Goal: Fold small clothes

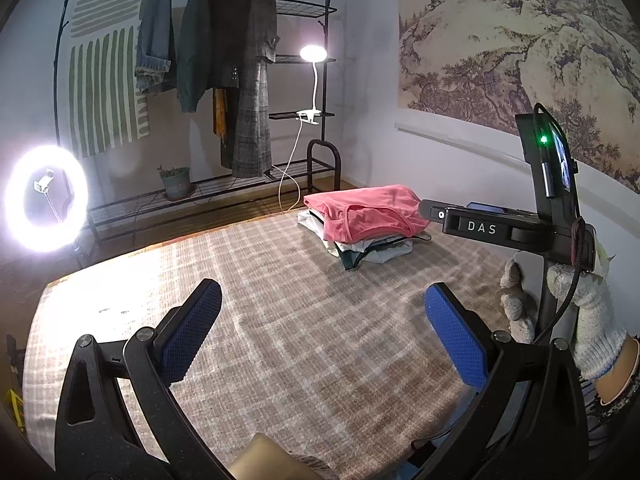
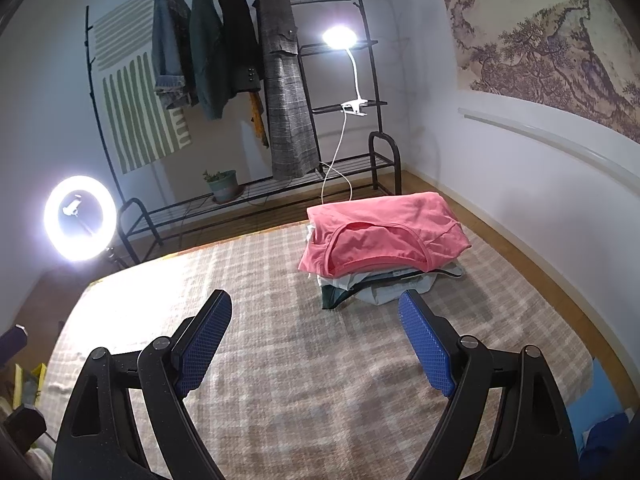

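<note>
A stack of folded clothes with a pink top (image 1: 366, 216) on it sits at the far right of the plaid-covered table (image 1: 280, 320); it also shows in the right wrist view (image 2: 384, 236). My left gripper (image 1: 320, 300) is open and empty, held above the cloth well short of the stack. My right gripper (image 2: 318, 312) is open and empty, its right fingertip (image 2: 412, 304) close to the stack's near edge. The right gripper's body (image 1: 500, 228), held by a gloved hand (image 1: 588, 320), shows in the left wrist view beside the stack.
A bright ring light (image 1: 46, 198) stands left of the table. A black garment rack (image 1: 224, 80) with hanging coats, a clip lamp (image 1: 314, 54) and a potted plant (image 1: 176, 182) stands behind. A wall (image 2: 520, 184) runs along the right side.
</note>
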`<act>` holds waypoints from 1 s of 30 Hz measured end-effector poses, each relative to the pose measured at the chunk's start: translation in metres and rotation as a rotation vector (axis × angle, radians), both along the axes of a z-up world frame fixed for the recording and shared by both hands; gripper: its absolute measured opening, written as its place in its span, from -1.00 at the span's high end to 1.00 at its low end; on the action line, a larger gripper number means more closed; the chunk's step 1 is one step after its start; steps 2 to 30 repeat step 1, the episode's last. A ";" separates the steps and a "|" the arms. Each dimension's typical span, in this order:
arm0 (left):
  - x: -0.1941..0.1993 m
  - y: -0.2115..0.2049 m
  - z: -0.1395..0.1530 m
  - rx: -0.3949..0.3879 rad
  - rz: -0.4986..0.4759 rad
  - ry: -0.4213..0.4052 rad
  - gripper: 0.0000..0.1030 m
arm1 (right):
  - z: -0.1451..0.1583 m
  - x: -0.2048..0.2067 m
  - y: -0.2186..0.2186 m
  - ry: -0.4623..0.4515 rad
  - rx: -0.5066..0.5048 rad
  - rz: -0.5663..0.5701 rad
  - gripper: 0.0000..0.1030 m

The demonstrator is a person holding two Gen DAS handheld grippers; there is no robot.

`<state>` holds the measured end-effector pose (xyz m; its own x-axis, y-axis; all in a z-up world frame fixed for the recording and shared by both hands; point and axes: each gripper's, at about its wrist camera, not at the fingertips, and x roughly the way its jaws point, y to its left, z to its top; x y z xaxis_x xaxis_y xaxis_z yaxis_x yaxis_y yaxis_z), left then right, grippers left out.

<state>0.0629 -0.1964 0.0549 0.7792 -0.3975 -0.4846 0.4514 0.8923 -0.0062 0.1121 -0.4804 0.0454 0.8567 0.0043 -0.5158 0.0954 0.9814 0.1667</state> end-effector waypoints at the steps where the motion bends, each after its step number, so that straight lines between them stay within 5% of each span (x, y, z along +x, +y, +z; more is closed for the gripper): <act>1: 0.001 -0.001 0.000 0.003 0.004 0.002 -1.00 | 0.000 0.000 0.000 0.000 0.001 0.000 -0.66; 30: 0.001 -0.001 0.000 0.003 0.004 0.002 -1.00 | 0.000 0.000 0.000 0.000 0.001 0.000 -0.66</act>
